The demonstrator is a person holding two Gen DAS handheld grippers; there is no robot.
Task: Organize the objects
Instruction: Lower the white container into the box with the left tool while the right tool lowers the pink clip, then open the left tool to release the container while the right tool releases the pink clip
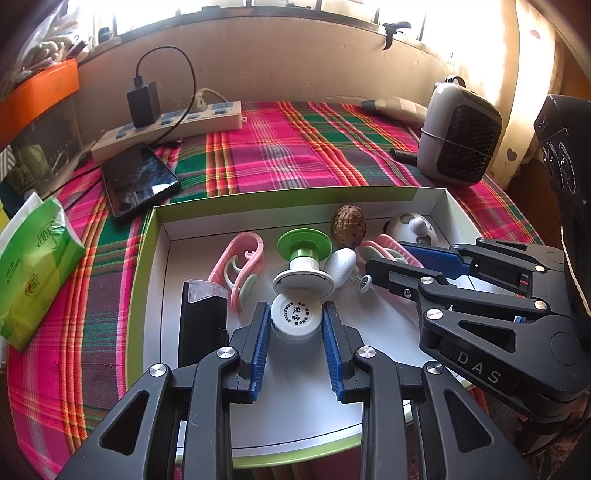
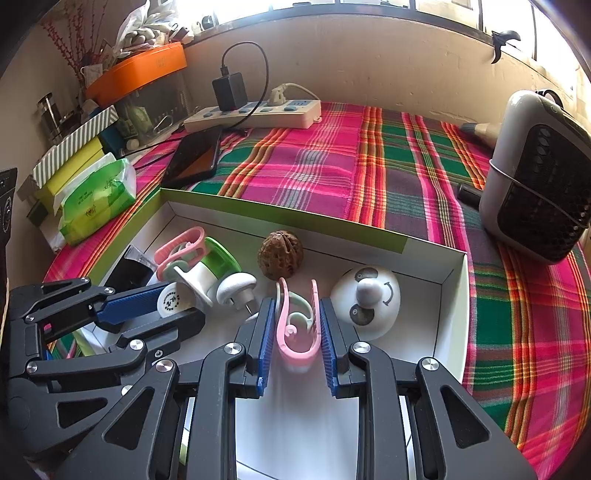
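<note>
Where fingers (image 1: 258, 347) cover it, bottle cap (image 1: 295, 319) half-hidden

Setting: home, likely bedroom or living corner. Surface covered with plaid cloth (image 2: 388, 166), pink/green/orange, household style. Power strip (image 2: 255, 114) at wall with black charger (image 2: 229, 90) plugged in; phone (image 1: 138, 179) lying beside it. Green tissue pack (image 1: 35, 269) at left edge. Small desktop heater or fan (image 2: 535, 184) at right, exact type unclear. Orange tray (image 2: 136, 72) with clutter on shelf. Plastered wall below bright window (image 1: 280, 7); curtain (image 1: 532, 74) at right.
</note>
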